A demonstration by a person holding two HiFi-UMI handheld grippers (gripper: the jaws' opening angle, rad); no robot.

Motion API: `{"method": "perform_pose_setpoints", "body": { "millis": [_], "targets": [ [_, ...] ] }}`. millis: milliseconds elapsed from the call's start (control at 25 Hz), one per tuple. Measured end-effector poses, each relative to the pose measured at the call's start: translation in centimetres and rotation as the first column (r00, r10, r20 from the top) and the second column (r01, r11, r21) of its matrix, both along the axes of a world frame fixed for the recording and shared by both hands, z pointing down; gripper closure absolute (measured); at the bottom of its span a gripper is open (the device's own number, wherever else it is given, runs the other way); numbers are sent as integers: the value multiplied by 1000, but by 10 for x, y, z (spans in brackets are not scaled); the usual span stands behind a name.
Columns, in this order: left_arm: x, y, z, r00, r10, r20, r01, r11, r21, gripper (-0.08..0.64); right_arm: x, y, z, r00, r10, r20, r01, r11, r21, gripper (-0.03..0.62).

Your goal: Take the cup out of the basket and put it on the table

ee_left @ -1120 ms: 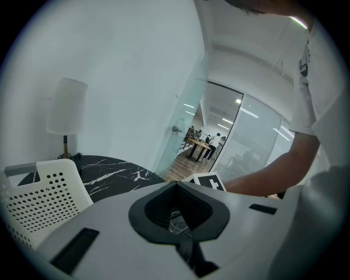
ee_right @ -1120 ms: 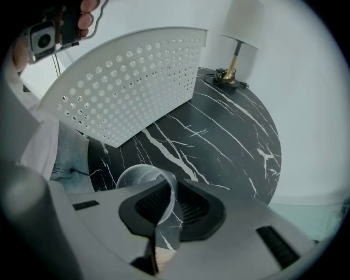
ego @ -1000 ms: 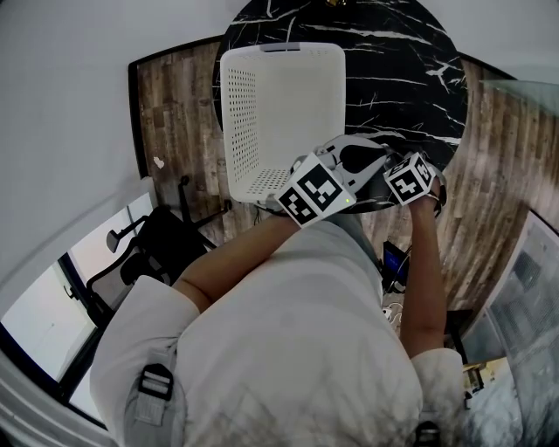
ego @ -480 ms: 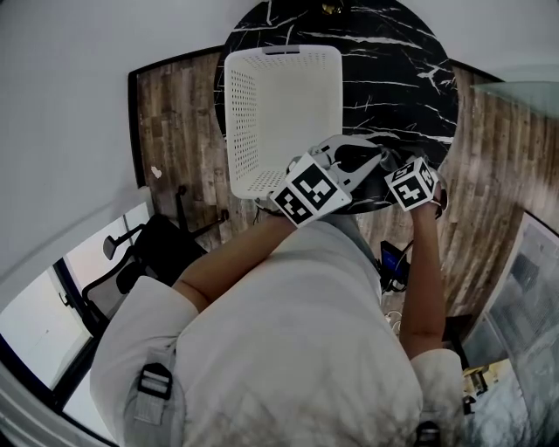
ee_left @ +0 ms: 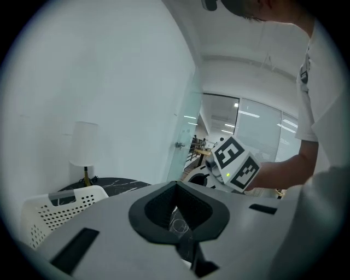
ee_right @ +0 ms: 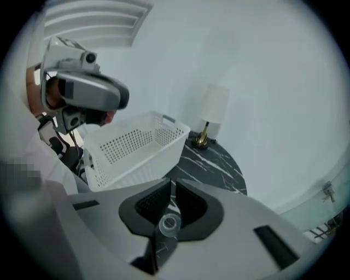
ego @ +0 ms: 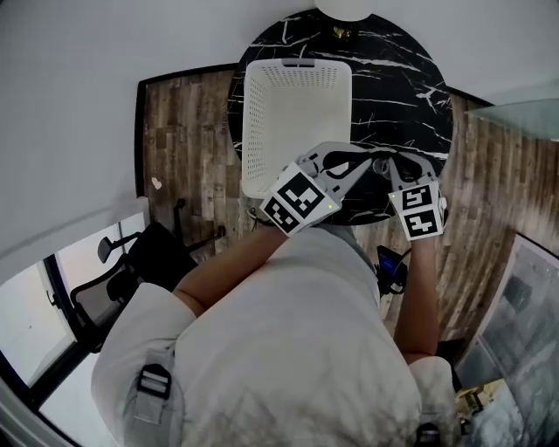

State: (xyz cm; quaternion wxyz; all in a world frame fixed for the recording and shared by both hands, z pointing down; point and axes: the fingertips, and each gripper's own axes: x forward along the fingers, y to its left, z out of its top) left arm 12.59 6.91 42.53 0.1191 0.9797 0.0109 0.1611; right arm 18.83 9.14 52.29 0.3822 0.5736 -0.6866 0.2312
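Note:
A small clear cup [ee_right: 168, 223] stands on the black marble table [ego: 402, 87]; I see it through the slit under the jaws in the right gripper view. The left gripper view shows the cup [ee_left: 178, 224] the same way. The white perforated basket [ego: 253, 131] sits on the table's left half, and it looks empty. My left gripper [ego: 354, 162] and right gripper [ego: 385, 166] hang side by side over the table's near edge, just right of the basket. Both sets of jaws stand closed with nothing between them. In the head view the grippers hide the cup.
A white table lamp [ego: 345, 9] with a brass stem stands at the table's far edge. Wood floor surrounds the table. An office chair [ego: 113, 271] stands at the lower left, and a glass partition [ego: 524, 113] runs along the right.
Both grippers have drawn back a little toward the table's near edge, the right one most. The head view has shifted, so the basket and the lamp now sit lower in the picture.

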Motion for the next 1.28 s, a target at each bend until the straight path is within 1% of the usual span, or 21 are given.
{"method": "perform_pose_setpoints", "body": {
  "millis": [40,120,200,280,400,560,680,760,880,960,1160,1280],
  "targets": [
    [-5,-2,-7,1000,-16,-13,16,1000,6,554,-7,-5,-16,1000,7,16,-7,999,52,565],
    [-17,-7,-22,998,-50,-41,51,999,20,555,-21,-14,-46,999,18,43,-24,987,159,565],
    [-29,-13,-36,994,-86,-72,88,996,27,554,-36,-22,-74,997,19,75,-38,965,259,565],
    [-43,-17,-51,986,-124,-107,127,992,17,554,-52,-26,-101,991,9,133,-55,936,349,565],
    [-66,-21,-76,970,-180,-165,184,983,8,555,-79,-29,-140,976,-26,218,-76,892,447,566],
    [-93,-19,-105,949,-222,-224,233,972,27,554,-112,-29,-182,960,-110,257,-48,840,541,566],
    [-112,-18,-130,929,-254,-270,276,960,45,554,-135,-26,-210,939,-161,304,-55,803,594,566],
    [-124,-19,-142,910,-289,-296,315,948,42,555,-148,-23,-224,931,-186,314,-54,782,622,566],
    [-138,-21,-155,881,-331,-339,361,932,29,554,-166,-20,-239,912,-223,344,-58,760,647,566],
    [-144,-21,-161,870,-343,-354,376,926,28,554,-175,-19,-247,903,-244,355,-58,747,662,566],
    [-154,-21,-176,845,-360,-396,407,913,38,554,-188,-19,-258,909,-269,317,-29,719,694,571],
    [-154,-19,-178,839,-365,-404,413,910,35,554,-189,-17,-262,919,-268,288,-16,707,707,579]
  ]
}}
